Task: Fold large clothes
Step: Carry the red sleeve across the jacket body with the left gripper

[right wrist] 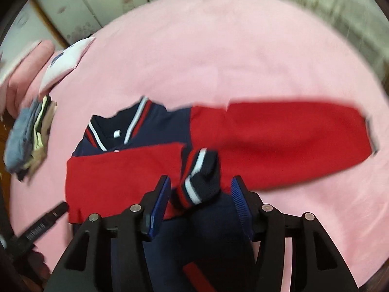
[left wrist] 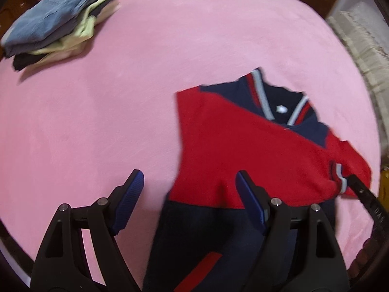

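Red-and-navy knit jacket with striped collar (right wrist: 136, 170) lies flat on pink fleece bedcover (right wrist: 218, 60); one red sleeve folded across chest. Right gripper (right wrist: 200, 194) half-open around striped cuff (right wrist: 200, 175), apparently released, view blurred. Left gripper (left wrist: 189, 194) wide, empty, over hem. Risk: cuff snags on pad, dragging sleeve out of fold.

Home bedroom: bed under a pink blanket (left wrist: 170, 48), stack of folded clothes (left wrist: 56, 26) on it, floral-panelled wardrobe doors (right wrist: 97, 2) behind.
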Motion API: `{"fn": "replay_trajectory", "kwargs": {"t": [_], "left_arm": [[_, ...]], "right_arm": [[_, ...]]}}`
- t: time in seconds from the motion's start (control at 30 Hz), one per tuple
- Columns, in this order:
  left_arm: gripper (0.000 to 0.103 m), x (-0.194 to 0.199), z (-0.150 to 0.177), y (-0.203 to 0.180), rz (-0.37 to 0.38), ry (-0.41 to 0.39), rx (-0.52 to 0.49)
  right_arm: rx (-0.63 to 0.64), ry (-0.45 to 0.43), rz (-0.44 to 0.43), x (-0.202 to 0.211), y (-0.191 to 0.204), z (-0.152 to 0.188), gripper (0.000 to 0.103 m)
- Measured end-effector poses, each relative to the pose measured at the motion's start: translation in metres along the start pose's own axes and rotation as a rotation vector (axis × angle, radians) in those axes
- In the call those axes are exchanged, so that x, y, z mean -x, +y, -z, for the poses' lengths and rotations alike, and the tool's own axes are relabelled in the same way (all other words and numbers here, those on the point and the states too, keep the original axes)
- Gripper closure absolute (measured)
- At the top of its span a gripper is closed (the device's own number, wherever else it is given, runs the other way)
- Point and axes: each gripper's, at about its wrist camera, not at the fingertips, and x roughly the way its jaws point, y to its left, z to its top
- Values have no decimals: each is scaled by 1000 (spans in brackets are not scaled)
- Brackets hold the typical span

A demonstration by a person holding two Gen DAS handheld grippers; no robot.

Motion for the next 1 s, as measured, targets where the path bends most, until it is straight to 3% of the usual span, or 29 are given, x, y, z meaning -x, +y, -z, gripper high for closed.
{"fn": "replay_trajectory", "kwargs": {"t": [0.07,0.13,0.17,0.23,0.27,0.3,0.37,0.43,0.53,0.6,0.7,0.77,0.87,0.93,1.0], "left_arm": [[29,2,-2,-7,60,-1,-22],[40,-8,-4,-14,128,40,-44],[43,-13,-4,-16,137,54,-47],[56,-33,-3,-21,128,98,-50],[61,-45,-2,-21,82,129,-54],[71,-52,-2,-20,50,150,-57],[75,-63,-2,-15,31,168,-41],[85,-65,-3,-7,32,169,-8],[100,-65,-3,6,10,162,3],[100,-67,-3,13,49,165,25],[100,-67,-3,7,24,165,-43],[100,-66,-2,6,14,160,-61],[101,-60,-4,13,34,168,-1],[101,-49,-8,13,30,155,1],[101,-33,-12,8,54,114,-48]], "right_arm": [[72,-13,-53,7,12,1,51],[136,26,-194,-4,38,4,55],[149,47,-258,-12,47,6,67],[148,79,-336,-19,56,15,79],[135,110,-348,-38,68,14,83],[125,127,-345,-44,72,15,84],[103,135,-317,-65,82,7,85],[82,125,-242,-78,84,1,84],[33,115,-126,-64,42,4,85],[-35,111,-130,-71,17,-1,102],[-159,118,-149,-88,-3,-4,103],[-204,91,-75,-90,-6,-1,103],[-234,41,144,-91,-12,-3,103],[-274,-6,119,-86,-18,-5,103],[-266,-66,-20,-90,1,-11,103]]}}
